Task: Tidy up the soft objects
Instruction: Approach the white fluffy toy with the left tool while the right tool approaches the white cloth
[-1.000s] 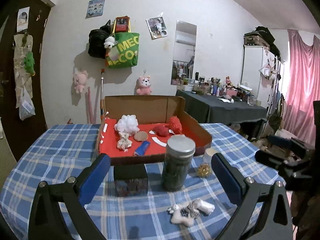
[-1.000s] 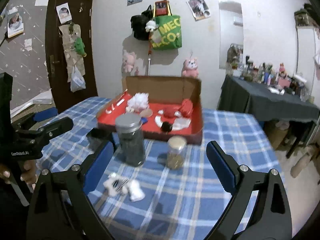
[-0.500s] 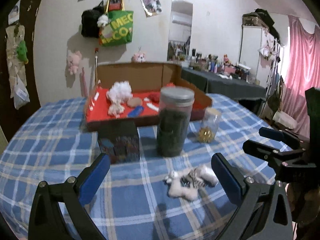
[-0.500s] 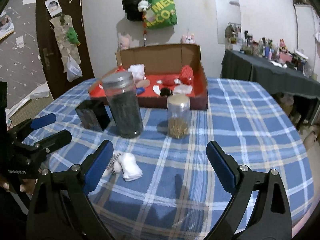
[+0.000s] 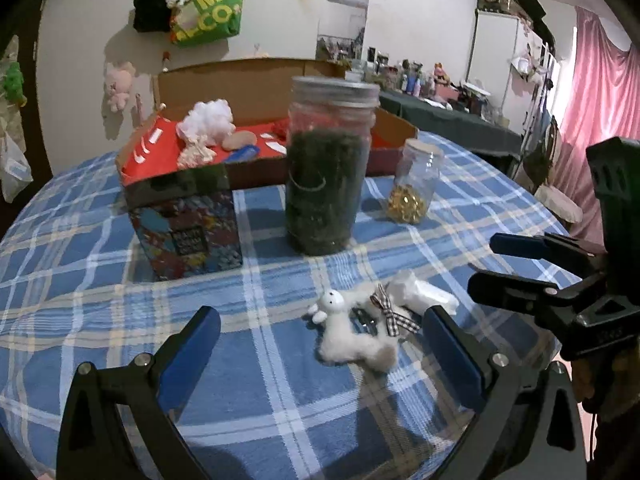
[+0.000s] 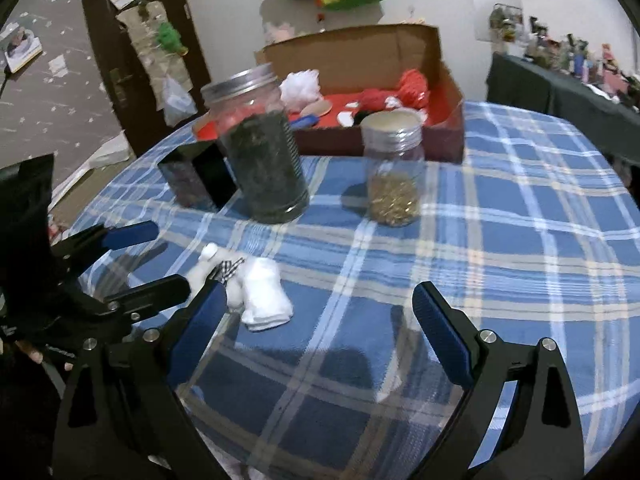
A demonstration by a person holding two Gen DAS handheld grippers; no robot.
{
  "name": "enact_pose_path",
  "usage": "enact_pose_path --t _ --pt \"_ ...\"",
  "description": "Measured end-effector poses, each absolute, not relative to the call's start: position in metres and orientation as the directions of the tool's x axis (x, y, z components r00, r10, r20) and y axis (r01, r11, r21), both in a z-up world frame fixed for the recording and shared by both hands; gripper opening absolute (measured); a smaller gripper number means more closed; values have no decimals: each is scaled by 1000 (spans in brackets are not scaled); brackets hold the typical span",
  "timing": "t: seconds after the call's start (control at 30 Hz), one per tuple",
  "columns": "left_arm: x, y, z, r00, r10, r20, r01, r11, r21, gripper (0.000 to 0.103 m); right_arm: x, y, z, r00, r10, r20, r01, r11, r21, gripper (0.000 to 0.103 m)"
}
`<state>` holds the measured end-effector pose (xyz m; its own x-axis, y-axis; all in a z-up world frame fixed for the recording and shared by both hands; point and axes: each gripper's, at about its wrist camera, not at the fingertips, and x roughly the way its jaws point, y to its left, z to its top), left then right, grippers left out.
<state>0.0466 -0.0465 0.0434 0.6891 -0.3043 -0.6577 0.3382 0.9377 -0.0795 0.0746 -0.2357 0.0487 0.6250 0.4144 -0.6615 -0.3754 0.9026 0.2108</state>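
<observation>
A small white plush toy [image 5: 352,338] with a checked bow lies on the blue plaid tablecloth beside a folded white sock [image 5: 420,298]; both also show in the right wrist view, toy [image 6: 204,266] and sock [image 6: 264,294]. My left gripper [image 5: 320,356] is open and empty, low over the cloth, with the toy between its fingers. My right gripper [image 6: 316,322] is open and empty, just right of the sock. An open cardboard box [image 5: 256,88] with a red lining holds several soft items at the back.
A tall jar of dark material [image 5: 326,168], a small jar of gold bits [image 5: 416,182] and a patterned box [image 5: 188,232] stand between the toy and the cardboard box. The table's round edge falls away at right.
Both grippers have come down and forward toward the table. The plush toy and sock are now much closer, with the toy between the left fingers. Both stay open.
</observation>
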Motion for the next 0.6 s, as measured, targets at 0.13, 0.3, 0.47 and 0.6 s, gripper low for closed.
enact_pose_path --t 0.13,0.3,0.47,0.6 --pt "51 -49 38 667 -310 -677 355 932 -76 103 81 -236 43 581 468 -666 -404 876 264 95" --pt "57 -52 33 630 -322 -707 379 922 -82 102 86 -233 39 545 508 -667 -438 851 290 87" --pt "64 -61 25 606 -317 -730 400 914 -65 88 92 -221 32 499 520 -693 -477 833 280 64" --pt "63 -65 22 610 -334 -719 435 899 -49 63 92 -215 30 490 523 -697 -500 824 266 35"
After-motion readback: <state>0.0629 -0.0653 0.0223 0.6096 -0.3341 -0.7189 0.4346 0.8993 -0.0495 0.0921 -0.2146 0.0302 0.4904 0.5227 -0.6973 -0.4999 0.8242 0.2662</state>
